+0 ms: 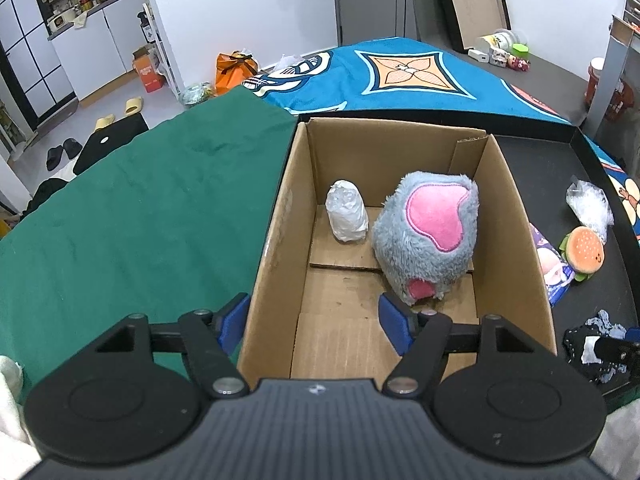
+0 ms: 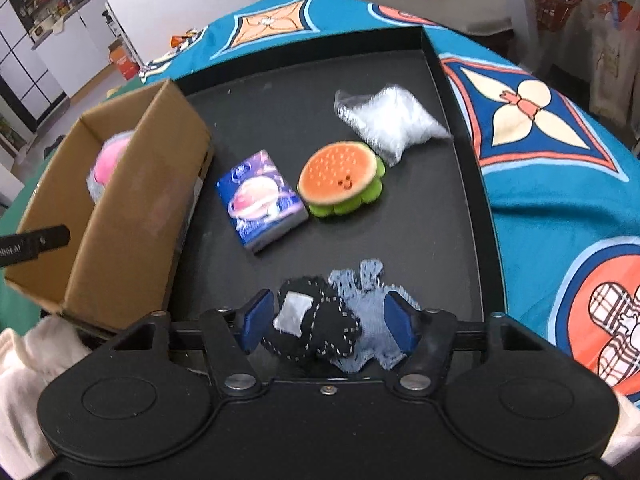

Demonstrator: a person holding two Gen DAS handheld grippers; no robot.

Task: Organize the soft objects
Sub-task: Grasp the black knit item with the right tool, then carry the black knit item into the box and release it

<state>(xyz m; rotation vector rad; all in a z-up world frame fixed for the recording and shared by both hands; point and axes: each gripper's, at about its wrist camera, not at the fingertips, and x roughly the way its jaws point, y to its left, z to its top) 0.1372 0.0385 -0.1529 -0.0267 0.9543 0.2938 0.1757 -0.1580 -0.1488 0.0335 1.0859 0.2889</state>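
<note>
A cardboard box [image 1: 276, 220] holds a grey and pink plush [image 1: 428, 236] and a white wrapped bundle [image 1: 346, 213]. My left gripper [image 1: 316, 324] is open and empty, straddling the box's left wall near its front. The box [image 2: 132, 216] stands at the left of the black tray [image 2: 400, 224]. My right gripper [image 2: 328, 320] is open around a black and blue denim cloth toy [image 2: 332, 320], its pads either side and apart from it. A burger plush [image 2: 340, 178], a tissue pack [image 2: 260, 200] and a clear bag of white stuffing [image 2: 392, 120] lie further on the tray.
Green cloth [image 1: 140, 220] covers the table left of the box. A blue patterned cloth [image 2: 560, 160] lies right of and behind the tray. The tray has raised black edges [image 2: 480, 216]. Small items stand on a far grey table [image 1: 504, 50].
</note>
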